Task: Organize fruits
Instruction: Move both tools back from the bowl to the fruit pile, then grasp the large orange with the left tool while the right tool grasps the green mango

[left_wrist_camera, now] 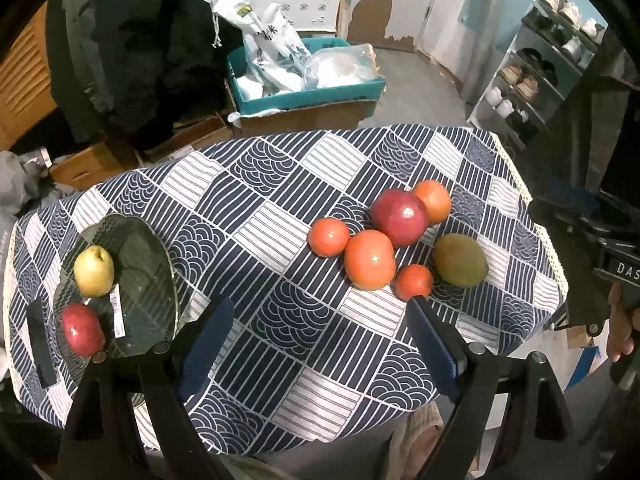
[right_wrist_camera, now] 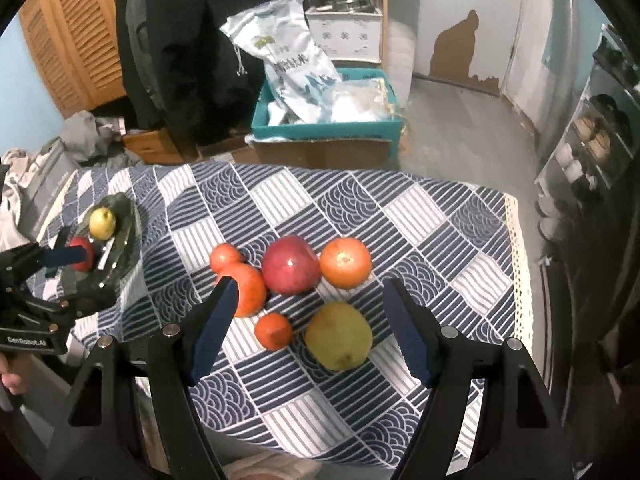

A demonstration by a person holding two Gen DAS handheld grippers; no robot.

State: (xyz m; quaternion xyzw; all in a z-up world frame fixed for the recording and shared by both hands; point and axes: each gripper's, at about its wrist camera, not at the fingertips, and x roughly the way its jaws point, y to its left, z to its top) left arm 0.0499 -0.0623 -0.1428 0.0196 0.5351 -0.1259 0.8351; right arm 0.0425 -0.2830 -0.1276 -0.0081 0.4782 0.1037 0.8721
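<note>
A glass plate (left_wrist_camera: 132, 240) at the table's left holds a yellow pear (left_wrist_camera: 94, 271) and a red apple (left_wrist_camera: 82, 329). On the cloth to its right lies a cluster: several oranges (left_wrist_camera: 370, 259), a big red apple (left_wrist_camera: 399, 218) and a green mango (left_wrist_camera: 460, 261). My left gripper (left_wrist_camera: 316, 306) hangs open over bare cloth between plate and cluster, its right fingertip just in front of a small orange (left_wrist_camera: 414, 281). My right gripper (right_wrist_camera: 310, 285) is open above the cluster, with the small orange (right_wrist_camera: 273, 330) and the mango (right_wrist_camera: 339, 336) below the gap, untouched.
The blue and white checked tablecloth (right_wrist_camera: 420, 208) ends close on the right. Behind the table a teal box (right_wrist_camera: 326, 130) holds white bags. A shoe rack (left_wrist_camera: 532, 76) stands at the right. A hand (left_wrist_camera: 620, 332) holds the other gripper's handle at the right edge.
</note>
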